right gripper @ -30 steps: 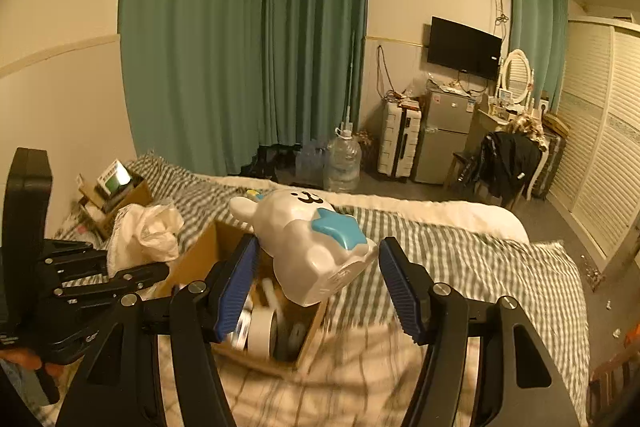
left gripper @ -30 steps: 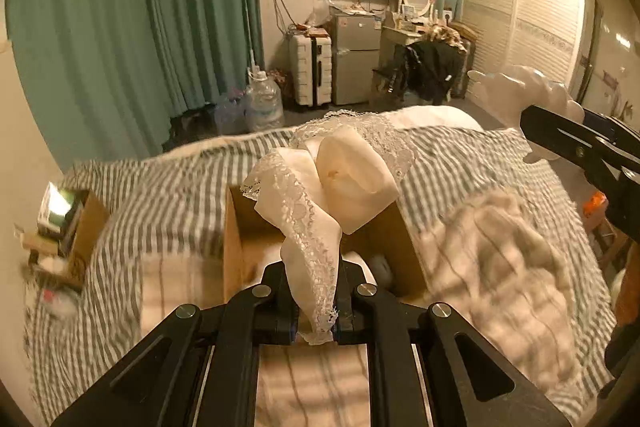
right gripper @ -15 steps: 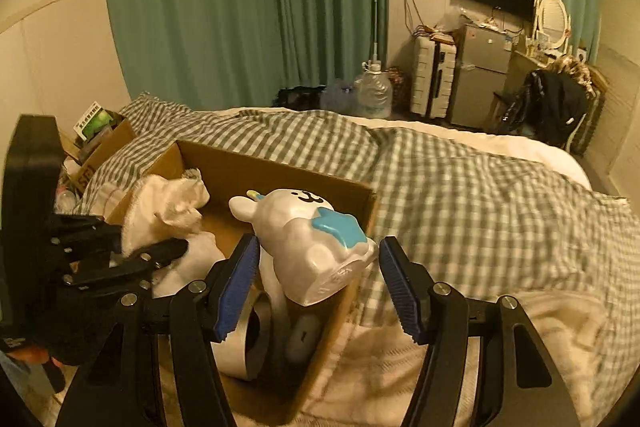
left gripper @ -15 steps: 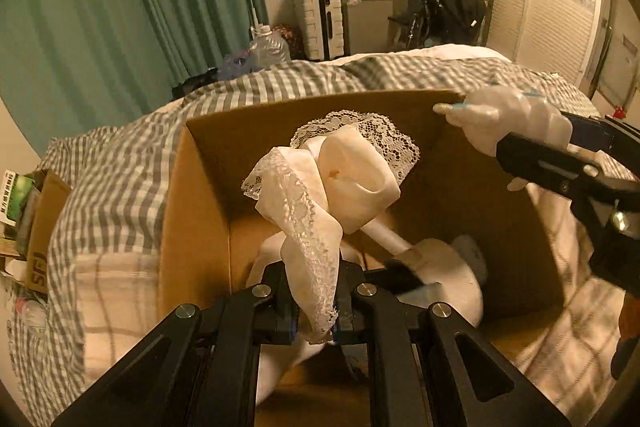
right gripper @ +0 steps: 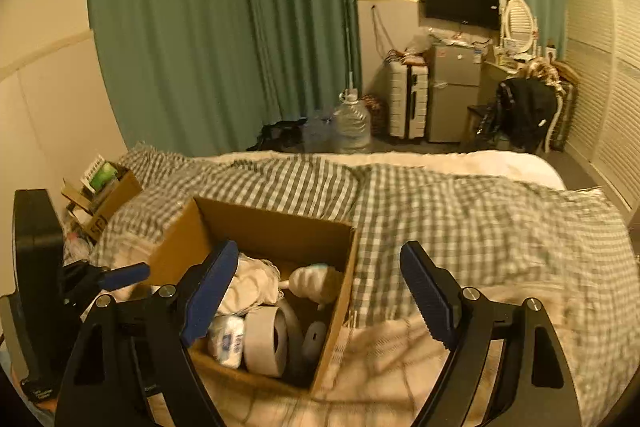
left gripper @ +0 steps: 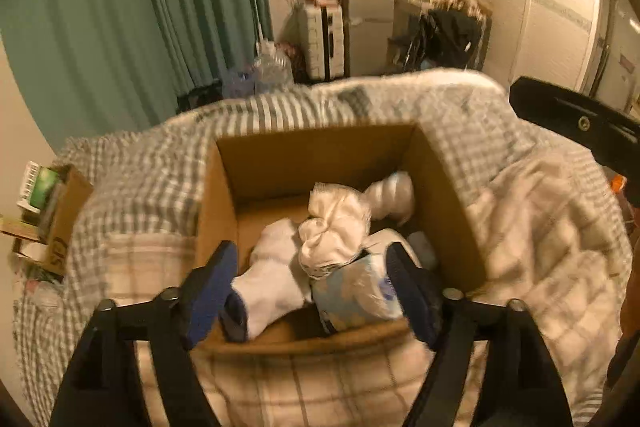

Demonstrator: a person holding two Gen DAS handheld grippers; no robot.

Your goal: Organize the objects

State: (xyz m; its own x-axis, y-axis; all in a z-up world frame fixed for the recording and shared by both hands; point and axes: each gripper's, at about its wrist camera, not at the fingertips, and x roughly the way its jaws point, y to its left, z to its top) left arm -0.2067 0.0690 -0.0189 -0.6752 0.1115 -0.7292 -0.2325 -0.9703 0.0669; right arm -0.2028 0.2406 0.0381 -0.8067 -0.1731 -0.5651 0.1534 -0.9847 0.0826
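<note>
An open cardboard box [left gripper: 224,203] stands on the checked bed cover; it also shows in the right wrist view [right gripper: 336,291]. Inside lie a cream lace cloth [left gripper: 336,231], the white toy figure [left gripper: 394,193], a white sock [left gripper: 272,279], a blue-printed packet [left gripper: 356,291] and a tape roll [right gripper: 266,343]. My left gripper [left gripper: 310,297] is open and empty above the box's near edge. My right gripper [right gripper: 320,291] is open and empty above the box's right rim. The cloth [right gripper: 252,285] and toy [right gripper: 310,281] also show in the right wrist view.
A smaller cardboard box [right gripper: 106,193] with packets stands at the bed's left edge. The checked cover [right gripper: 480,219] stretches to the right of the box. Water bottles [right gripper: 352,123], a suitcase, a fridge and a chair with clothes stand on the floor beyond the bed.
My left gripper has opened and let the lace cloth fall into the box. My right gripper has opened wider and dropped the white toy into the box. Both have pulled back.
</note>
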